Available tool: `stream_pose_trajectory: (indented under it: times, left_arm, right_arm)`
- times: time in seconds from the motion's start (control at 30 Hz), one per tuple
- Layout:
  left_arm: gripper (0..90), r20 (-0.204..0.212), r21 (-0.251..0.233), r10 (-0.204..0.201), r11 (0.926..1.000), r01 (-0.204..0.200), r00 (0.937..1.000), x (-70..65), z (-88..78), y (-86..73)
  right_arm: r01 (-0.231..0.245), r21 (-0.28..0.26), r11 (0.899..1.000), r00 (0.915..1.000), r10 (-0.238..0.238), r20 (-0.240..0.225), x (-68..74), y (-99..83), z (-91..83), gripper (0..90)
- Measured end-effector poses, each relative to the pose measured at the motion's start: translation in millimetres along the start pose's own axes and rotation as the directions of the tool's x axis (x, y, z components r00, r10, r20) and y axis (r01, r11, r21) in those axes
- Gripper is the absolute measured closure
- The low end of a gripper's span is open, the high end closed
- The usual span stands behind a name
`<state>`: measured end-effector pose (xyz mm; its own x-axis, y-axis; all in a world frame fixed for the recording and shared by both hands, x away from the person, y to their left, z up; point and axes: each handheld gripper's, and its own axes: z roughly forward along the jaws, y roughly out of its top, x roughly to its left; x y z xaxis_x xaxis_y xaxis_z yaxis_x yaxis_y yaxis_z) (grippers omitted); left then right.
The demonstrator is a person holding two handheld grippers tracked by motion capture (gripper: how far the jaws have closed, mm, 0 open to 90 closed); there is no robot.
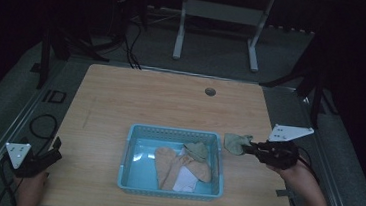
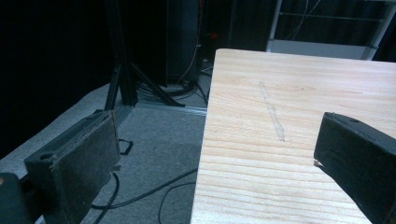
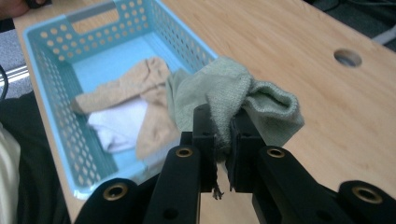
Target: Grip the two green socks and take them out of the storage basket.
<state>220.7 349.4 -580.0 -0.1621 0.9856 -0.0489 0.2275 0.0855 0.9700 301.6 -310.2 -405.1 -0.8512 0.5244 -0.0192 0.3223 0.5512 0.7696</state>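
Observation:
My right gripper [image 1: 252, 148] [image 3: 223, 122] is shut on a grey-green sock [image 1: 237, 142] [image 3: 233, 93], held just right of the blue basket [image 1: 128, 143] [image 3: 46, 60] and above the table. Inside the basket lie a tan sock [image 1: 170, 166] [image 3: 144, 93], a white sock [image 1: 184, 179] [image 3: 119, 126] and another grey-green sock [image 1: 197, 149]. My left gripper [image 1: 56, 149] [image 2: 210, 154] is open at the table's near left corner, with nothing between its fingers; one finger [image 2: 84, 154] hangs over the floor and the other over the tabletop.
The wooden table [image 1: 136, 99] has a round cable hole [image 1: 210, 91] [image 3: 347, 57] near its far edge. Cables [image 1: 43, 126] lie on the floor at left. A white bench frame [image 1: 218, 16] stands beyond the table, and black tripod legs [image 1: 303, 78] flank it.

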Motion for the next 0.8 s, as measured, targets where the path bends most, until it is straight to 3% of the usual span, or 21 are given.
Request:
stream_pose_trajectory:
  times: [0.13, 0.37, 0.6, 0.8]
  left_arm:
    - [0.4, 0.001, -0.002, 0.006, 1.0000, -0.006, 1.0000, -0.4, 0.0, 0.0]
    - [0.4, 0.002, -0.003, 0.003, 1.0000, -0.003, 1.0000, -0.1, -0.2, -0.1]
    - [0.4, 0.001, -0.005, -0.003, 1.0000, 0.003, 1.0000, 0.4, -0.5, -0.2]
    - [0.4, 0.001, -0.005, -0.002, 1.0000, 0.002, 1.0000, 0.2, -0.5, -0.2]
  right_arm:
    - [-0.029, -0.001, 1.000, 0.9995, 0.029, 0.013, 3.8, -18.4, -6.3, 83.6]
    - [-0.074, 0.011, 0.997, 0.9972, 0.074, 0.009, 12.6, -45.5, -2.0, 83.6]
    - [-0.114, 0.043, 0.993, 0.9930, 0.115, -0.024, 24.7, -73.4, 16.4, 83.5]
    - [-0.165, 0.054, 0.985, 0.9850, 0.167, -0.042, 26.8, -93.5, 25.2, 83.5]
